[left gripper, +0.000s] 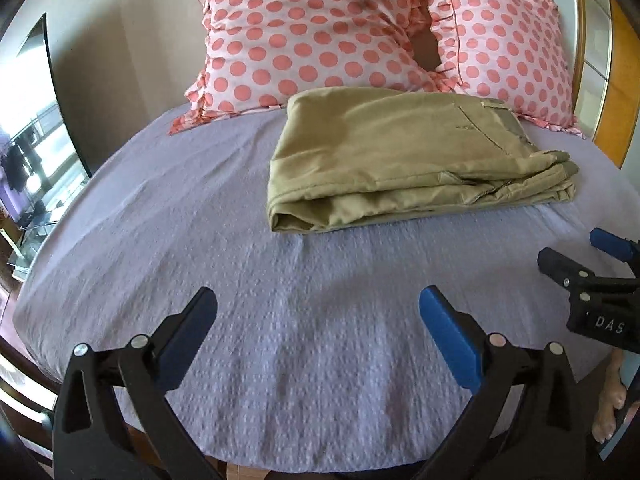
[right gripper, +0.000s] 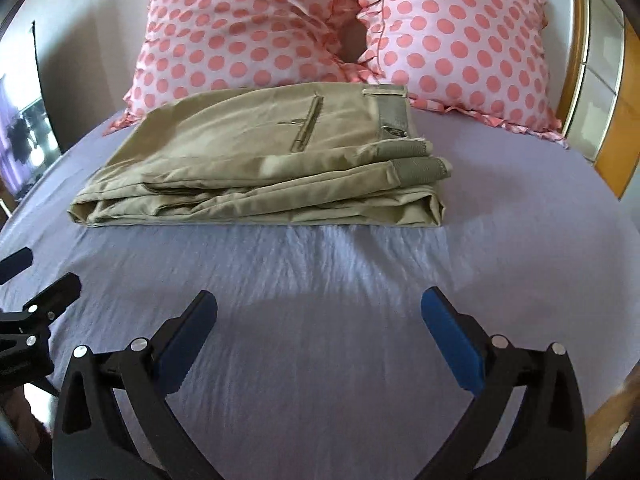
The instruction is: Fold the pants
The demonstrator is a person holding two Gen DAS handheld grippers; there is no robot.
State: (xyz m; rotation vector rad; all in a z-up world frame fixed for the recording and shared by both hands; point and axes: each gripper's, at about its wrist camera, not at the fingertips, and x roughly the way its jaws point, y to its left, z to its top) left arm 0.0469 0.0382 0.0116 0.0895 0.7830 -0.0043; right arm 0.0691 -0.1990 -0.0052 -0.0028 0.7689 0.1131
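Observation:
Khaki pants [left gripper: 404,160] lie folded in a flat stack on the lavender bed sheet [left gripper: 200,240], just in front of the pillows. They also show in the right wrist view [right gripper: 260,168], waistband and back pocket on top. My left gripper [left gripper: 318,300] is open and empty, held over the sheet short of the pants. My right gripper [right gripper: 320,300] is open and empty too, also short of the pants. The right gripper shows at the right edge of the left wrist view [left gripper: 576,256], and the left gripper at the left edge of the right wrist view [right gripper: 36,272].
Two white pillows with pink dots [left gripper: 312,32] [left gripper: 504,44] lean at the head of the bed, right behind the pants. A wooden headboard [left gripper: 616,92] stands at the right. A dark screen [left gripper: 44,92] stands beyond the bed's left edge.

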